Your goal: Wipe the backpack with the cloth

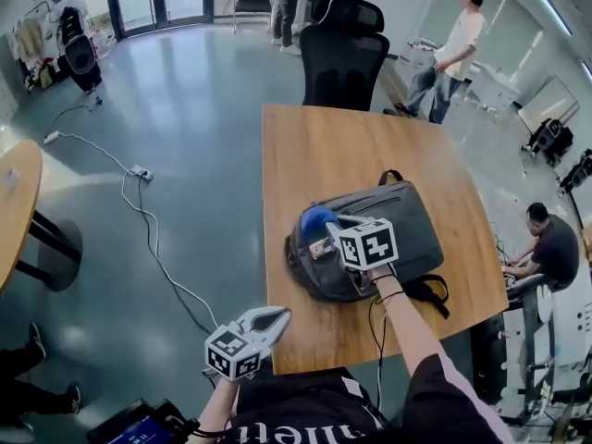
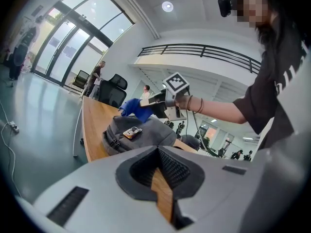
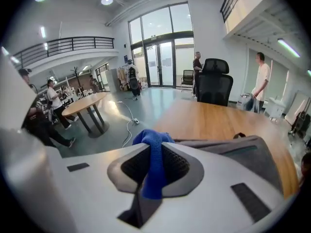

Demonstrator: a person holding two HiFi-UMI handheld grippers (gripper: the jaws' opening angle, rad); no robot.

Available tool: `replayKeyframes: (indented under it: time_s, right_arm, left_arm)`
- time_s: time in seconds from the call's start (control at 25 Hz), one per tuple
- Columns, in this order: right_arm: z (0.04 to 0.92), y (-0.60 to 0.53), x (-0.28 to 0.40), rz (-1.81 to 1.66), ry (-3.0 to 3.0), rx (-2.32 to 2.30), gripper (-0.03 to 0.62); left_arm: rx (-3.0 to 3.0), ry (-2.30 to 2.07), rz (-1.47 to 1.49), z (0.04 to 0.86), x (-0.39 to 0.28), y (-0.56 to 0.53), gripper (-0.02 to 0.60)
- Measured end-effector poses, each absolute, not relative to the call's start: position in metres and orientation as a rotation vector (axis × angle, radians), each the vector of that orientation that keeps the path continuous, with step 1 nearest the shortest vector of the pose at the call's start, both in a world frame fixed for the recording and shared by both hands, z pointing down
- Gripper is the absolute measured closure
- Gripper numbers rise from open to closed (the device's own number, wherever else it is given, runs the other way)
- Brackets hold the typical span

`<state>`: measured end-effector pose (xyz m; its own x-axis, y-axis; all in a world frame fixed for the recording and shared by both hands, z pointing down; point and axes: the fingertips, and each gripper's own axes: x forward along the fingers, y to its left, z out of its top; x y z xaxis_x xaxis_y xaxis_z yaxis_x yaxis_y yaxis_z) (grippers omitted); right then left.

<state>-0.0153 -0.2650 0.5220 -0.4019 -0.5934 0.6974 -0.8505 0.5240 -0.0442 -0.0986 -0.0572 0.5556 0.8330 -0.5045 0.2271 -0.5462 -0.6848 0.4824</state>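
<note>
Right tool (image 1: 326, 228), clamped on the blue cloth (image 1: 313, 218), rests at the backpack's (image 1: 407, 228) left end; the bag's length runs rightward along the counter (image 1: 351, 146). Left tool (image 1: 277, 317), closed and empty, hangs well apart.

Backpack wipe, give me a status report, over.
Right claw shut on blue cloth, over the backpack. Left claw shut, empty, off the table edge. Nothing blocking the wipe.
</note>
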Motion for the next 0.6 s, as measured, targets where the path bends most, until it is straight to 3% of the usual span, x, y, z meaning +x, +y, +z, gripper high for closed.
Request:
replayKeyframes:
  time_s: [0.24, 0.6]
  right_arm:
    - [0.535, -0.303, -0.025, 0.404, -2.07, 1.122, 0.531]
    - [0.574, -0.248, -0.013, 0.402, -2.062, 0.939, 0.531]
  left_arm:
    - [2.443, -0.811, 0.103, 0.558, -0.104, -0.058, 0.581]
    - [2.407, -0.886, 0.091, 0.563, -0.095, -0.062, 0.581]
